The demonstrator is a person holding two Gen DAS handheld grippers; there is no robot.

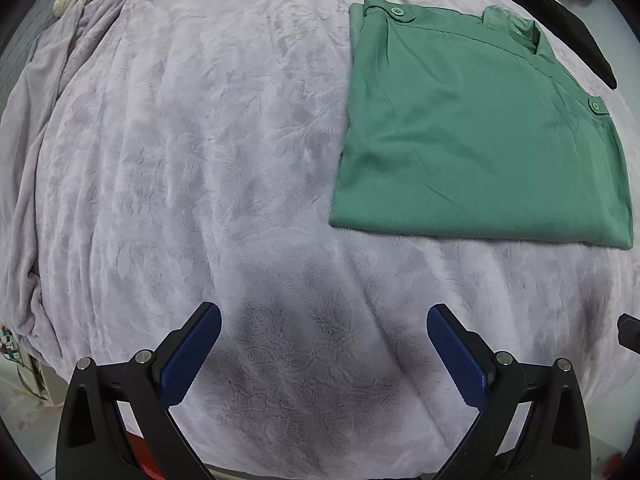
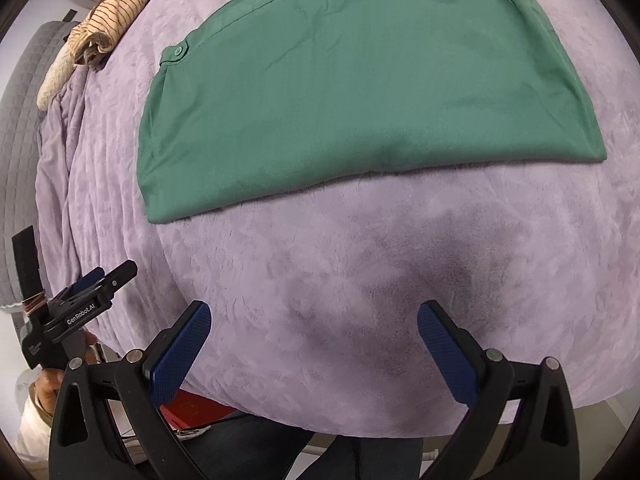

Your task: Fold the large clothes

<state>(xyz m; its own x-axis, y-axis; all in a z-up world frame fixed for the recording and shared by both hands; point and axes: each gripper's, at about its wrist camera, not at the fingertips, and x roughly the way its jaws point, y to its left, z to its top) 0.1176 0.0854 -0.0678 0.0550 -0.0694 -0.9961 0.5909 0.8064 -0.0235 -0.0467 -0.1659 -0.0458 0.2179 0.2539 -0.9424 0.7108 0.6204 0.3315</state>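
A green buttoned garment [image 1: 476, 136] lies folded into a flat rectangle on the lilac fleece blanket [image 1: 200, 140]. In the right wrist view the same green garment [image 2: 360, 92] fills the upper middle. My left gripper [image 1: 324, 320] hangs open over bare blanket, below and left of the garment, nothing between its blue pads [image 1: 192, 356]. My right gripper [image 2: 314, 316] is open wide over bare blanket, just short of the garment's near edge, and holds nothing. The left gripper [image 2: 92, 284] also shows at the left edge of the right wrist view, held in a hand.
A striped beige cloth [image 2: 116, 12] lies bunched at the far left of the bed. A dark garment [image 1: 560, 16] lies at the far right edge. The blanket [image 2: 360, 280] drops off the bed's near edge; a red box [image 2: 192, 408] and the person's legs are below.
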